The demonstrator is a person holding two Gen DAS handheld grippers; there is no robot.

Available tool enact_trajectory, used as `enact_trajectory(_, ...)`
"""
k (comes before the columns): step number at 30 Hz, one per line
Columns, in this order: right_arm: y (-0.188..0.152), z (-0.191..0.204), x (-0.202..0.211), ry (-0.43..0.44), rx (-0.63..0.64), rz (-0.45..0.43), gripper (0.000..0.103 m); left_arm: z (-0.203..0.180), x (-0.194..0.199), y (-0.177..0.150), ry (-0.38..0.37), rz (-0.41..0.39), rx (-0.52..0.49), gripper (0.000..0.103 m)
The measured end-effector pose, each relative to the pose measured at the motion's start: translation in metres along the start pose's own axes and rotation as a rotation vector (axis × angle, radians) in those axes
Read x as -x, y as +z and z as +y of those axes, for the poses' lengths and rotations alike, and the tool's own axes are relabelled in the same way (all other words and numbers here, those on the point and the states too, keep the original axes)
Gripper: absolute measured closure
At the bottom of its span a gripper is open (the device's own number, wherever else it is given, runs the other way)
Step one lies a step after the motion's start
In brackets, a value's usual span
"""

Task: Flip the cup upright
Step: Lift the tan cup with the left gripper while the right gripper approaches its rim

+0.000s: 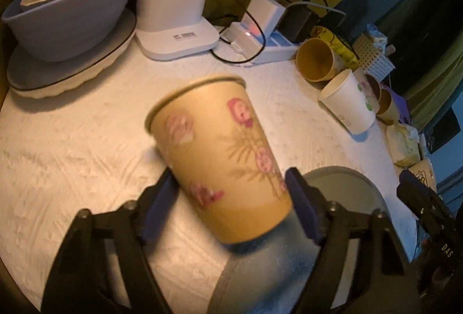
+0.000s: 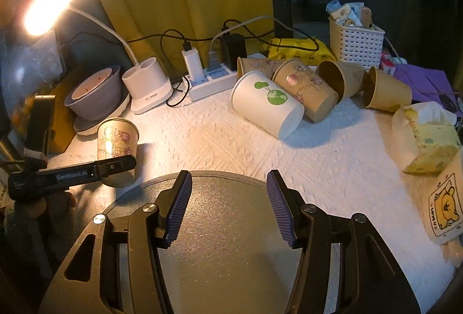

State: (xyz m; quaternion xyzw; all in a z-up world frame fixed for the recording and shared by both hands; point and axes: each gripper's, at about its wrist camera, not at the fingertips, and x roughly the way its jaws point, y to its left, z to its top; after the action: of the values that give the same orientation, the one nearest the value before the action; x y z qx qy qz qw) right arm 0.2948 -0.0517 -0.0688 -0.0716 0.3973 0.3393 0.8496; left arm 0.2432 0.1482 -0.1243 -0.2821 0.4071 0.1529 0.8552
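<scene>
Over grey tray [image 2: 225, 227], left gripper [image 1: 231, 198] clasping floral cup [image 1: 220, 163] (tilted), right gripper [image 2: 228, 206] agape

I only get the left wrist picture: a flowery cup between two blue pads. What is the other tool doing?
Observer: The right tool is open and holds nothing, above a grey round tray.
Operator: Is my cup upright?
Observer: Seen from the side, the floral cup stands nearly upright, mouth up, with the left tool clamped low on it.
Operator: Do other cups need flipping?
Observer: Five lie on their sides near the power strip: one white cup with a green globe print and four tan cups.
</scene>
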Motion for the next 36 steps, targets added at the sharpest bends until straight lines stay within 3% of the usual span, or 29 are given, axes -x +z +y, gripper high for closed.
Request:
enact_trajectory(1,0.000,-0.001,0.000,0.001,-0.002,0.002,0.046,-0.001,-0.001,0.000,-0.002,-0.001,-0.006,0.036)
enact_trajectory(10,-0.002,-0.003,0.015,-0.015,-0.023,-0.008,0.046,-0.030,0.016,-0.008,-0.060,-0.054,-0.124,0.037)
enact_trajectory(22,-0.014,0.015,0.072,-0.036,-0.039,-0.074,0.046,-0.081,0.080,-0.067,-0.145,-0.195,-0.448,0.037)
enact_trajectory(23,-0.016,0.016,0.076,-0.033,-0.042,-0.077,0.045,-0.084,0.085,-0.073,-0.153,-0.202,-0.469,0.037)
enact_trajectory(25,-0.020,0.020,0.086,-0.021,-0.053,-0.085,0.034,-0.088,0.092,-0.084,-0.173,-0.209,-0.498,0.037)
enact_trajectory(36,-0.047,0.047,0.131,0.096,-0.093,-0.100,0.033,-0.111,0.134,-0.146,-0.250,-0.290,-0.681,0.037)
